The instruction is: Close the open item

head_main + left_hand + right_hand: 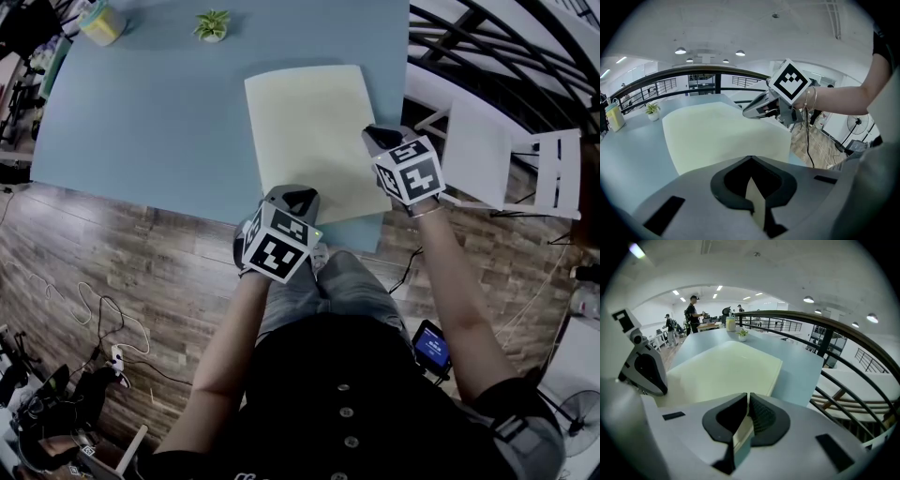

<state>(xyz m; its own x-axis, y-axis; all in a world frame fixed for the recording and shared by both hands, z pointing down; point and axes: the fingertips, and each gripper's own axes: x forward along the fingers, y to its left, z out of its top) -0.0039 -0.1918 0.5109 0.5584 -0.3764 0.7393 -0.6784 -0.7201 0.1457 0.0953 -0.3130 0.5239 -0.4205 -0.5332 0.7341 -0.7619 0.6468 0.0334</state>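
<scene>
A large pale yellow folder (309,131) lies flat on the blue table (141,122), reaching its near right corner. My left gripper (298,199) is shut on the folder's near edge; in the left gripper view a pale sheet is pinched between the jaws of this gripper (752,185). My right gripper (375,136) is shut on the folder's right edge, and its own view shows the pale edge clamped at the right gripper (746,420). The folder (717,136) spreads ahead of both grippers. Each gripper shows in the other's view: the right gripper (761,105), the left gripper (644,369).
A small potted plant (212,25) and a yellow container (101,22) stand at the table's far edge. A white chair (506,159) and a dark railing (825,322) are to the right of the table. People (693,310) stand far off. Cables lie on the wooden floor (94,309).
</scene>
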